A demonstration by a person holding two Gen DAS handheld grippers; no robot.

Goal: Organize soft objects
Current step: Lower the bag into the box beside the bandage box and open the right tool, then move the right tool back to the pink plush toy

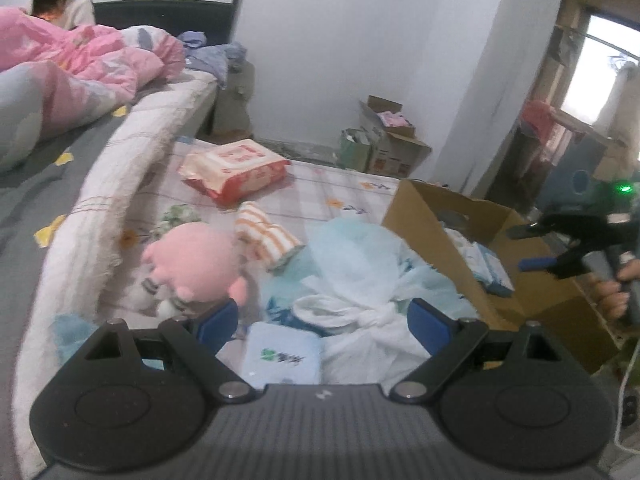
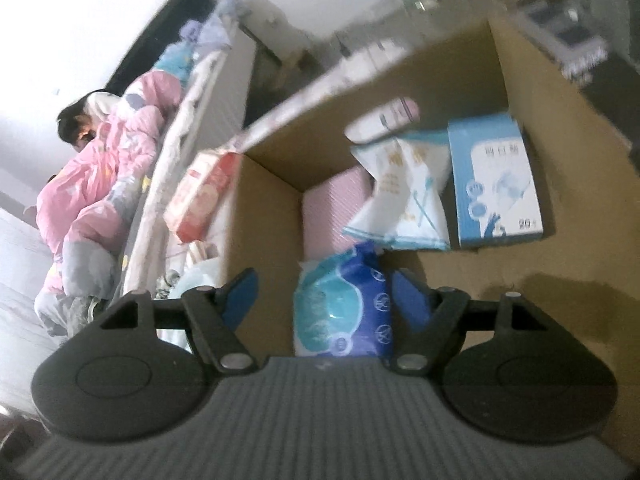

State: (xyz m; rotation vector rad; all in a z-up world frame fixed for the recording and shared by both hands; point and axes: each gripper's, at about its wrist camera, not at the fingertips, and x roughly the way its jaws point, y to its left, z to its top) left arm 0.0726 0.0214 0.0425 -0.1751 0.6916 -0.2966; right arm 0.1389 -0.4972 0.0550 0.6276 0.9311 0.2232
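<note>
My left gripper [image 1: 322, 312] stands open over the mattress, above a light blue tissue pack [image 1: 284, 356] and a knotted white bag [image 1: 360, 312]. A pink plush toy [image 1: 192, 264] lies just left of it, with a striped orange towel [image 1: 264, 236] and a red wipes pack [image 1: 236, 170] farther back. At the right stands the open cardboard box [image 1: 424, 220]. My right gripper [image 2: 324, 280] hangs open over that box [image 2: 264, 208]. A blue and teal soft pack [image 2: 344, 308] lies below, between the jaws and close to the right pad. Deeper in the box are a white-blue pouch [image 2: 404, 196], a blue carton [image 2: 496, 188] and a pink pack [image 2: 328, 208].
A person [image 1: 60, 4] lies under a pink quilt [image 1: 100, 56] on the higher bed at the left. Its padded white edge [image 1: 104, 200] borders the mattress. Several cardboard boxes [image 1: 384, 140] stand against the far wall. A hand [image 1: 612, 296] holds the right gripper [image 1: 520, 249].
</note>
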